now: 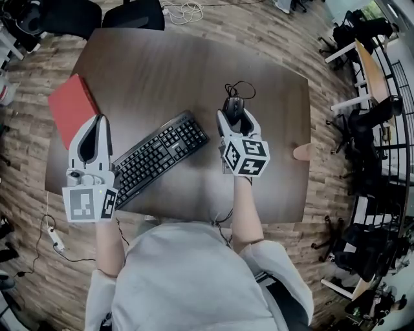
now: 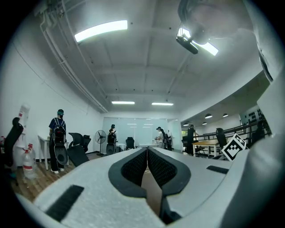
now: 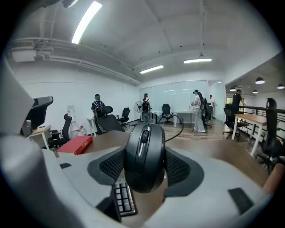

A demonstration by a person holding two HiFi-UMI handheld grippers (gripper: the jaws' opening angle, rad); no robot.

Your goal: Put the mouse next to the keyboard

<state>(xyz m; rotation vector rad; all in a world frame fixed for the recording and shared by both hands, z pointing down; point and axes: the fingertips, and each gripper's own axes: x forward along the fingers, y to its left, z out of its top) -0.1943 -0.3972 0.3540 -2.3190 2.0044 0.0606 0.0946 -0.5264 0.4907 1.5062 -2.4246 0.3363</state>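
Observation:
A black wired mouse (image 1: 233,106) sits between the jaws of my right gripper (image 1: 234,115), which is shut on it; in the right gripper view the mouse (image 3: 145,156) fills the gap between the pads. Its cable (image 1: 240,87) loops on the table behind it. The black keyboard (image 1: 157,156) lies diagonally on the brown table (image 1: 155,71), just left of the mouse. My left gripper (image 1: 95,126) hovers over the keyboard's left end, jaws shut with nothing between them, pointing level across the room in its own view (image 2: 147,153).
A red book (image 1: 72,106) lies at the table's left edge beside the left gripper. Office chairs (image 1: 132,14) stand behind the table. A power strip (image 1: 54,238) lies on the wooden floor at left. People stand far off in the room (image 3: 197,109).

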